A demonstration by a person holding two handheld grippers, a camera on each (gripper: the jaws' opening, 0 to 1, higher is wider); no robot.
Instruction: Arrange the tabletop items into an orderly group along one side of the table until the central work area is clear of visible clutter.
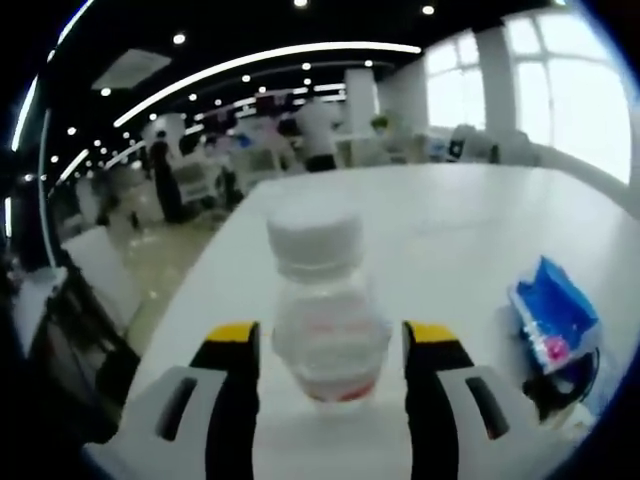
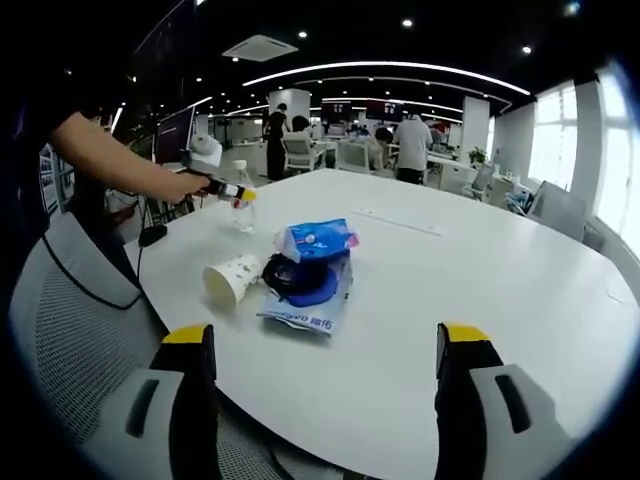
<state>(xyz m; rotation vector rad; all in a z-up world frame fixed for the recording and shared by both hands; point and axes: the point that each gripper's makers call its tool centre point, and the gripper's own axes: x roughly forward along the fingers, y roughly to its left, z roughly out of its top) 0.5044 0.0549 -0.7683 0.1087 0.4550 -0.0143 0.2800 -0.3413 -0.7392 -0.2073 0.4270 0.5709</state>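
Note:
A clear plastic bottle (image 1: 325, 320) with a white cap stands upright on the white table (image 1: 460, 220), between the yellow-tipped jaws of my left gripper (image 1: 330, 340). That gripper is open, with a small gap on each side of the bottle. In the right gripper view the same bottle (image 2: 241, 212) stands near the table's far left edge with the left gripper (image 2: 236, 192) at it, held by a person's arm (image 2: 110, 160). My right gripper (image 2: 325, 345) is open and holds nothing, hovering over the near table edge.
A paper cup (image 2: 232, 278) lies on its side beside a pile: a blue packet (image 2: 316, 240), a dark coiled item (image 2: 300, 278) and a flat packet (image 2: 305, 315). The blue packet (image 1: 553, 312) also lies right of the bottle. A grey mesh chair (image 2: 70, 330) stands at the left.

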